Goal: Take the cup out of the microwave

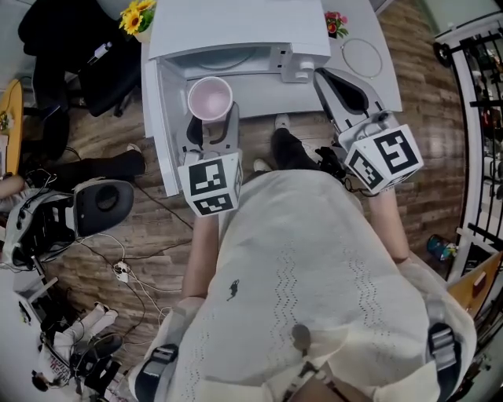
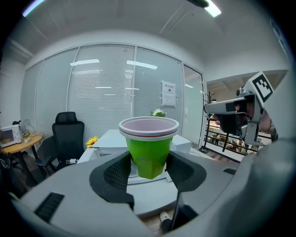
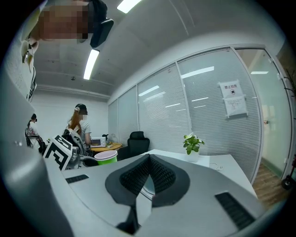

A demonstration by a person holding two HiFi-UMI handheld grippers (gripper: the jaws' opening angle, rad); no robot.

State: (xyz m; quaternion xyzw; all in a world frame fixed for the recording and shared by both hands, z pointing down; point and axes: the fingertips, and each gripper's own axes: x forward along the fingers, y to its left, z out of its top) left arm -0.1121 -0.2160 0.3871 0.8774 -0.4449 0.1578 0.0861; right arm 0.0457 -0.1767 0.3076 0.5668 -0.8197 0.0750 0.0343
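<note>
A green cup [image 1: 210, 98] with a pale pink inside hangs just in front of the white microwave [image 1: 236, 31], whose front stands open. My left gripper [image 1: 211, 118] is shut on it; in the left gripper view both dark pads press the cup's [image 2: 149, 148] lower sides at the left gripper [image 2: 149, 169]. To the right, over the table's front edge, my right gripper [image 1: 322, 76] is shut with nothing in it. In the right gripper view the pads of the right gripper [image 3: 149, 159] meet, and the cup [image 3: 106, 157] shows at the left.
The microwave door [image 1: 159, 126] swings out toward me at the left. The white table [image 1: 361, 86] carries a small plant [image 1: 335, 23] and sunflowers [image 1: 135, 16]. A black office chair [image 1: 78, 47] stands far left, cables [image 1: 118, 271] lie on the wood floor, a rack [image 1: 479, 118] stands right.
</note>
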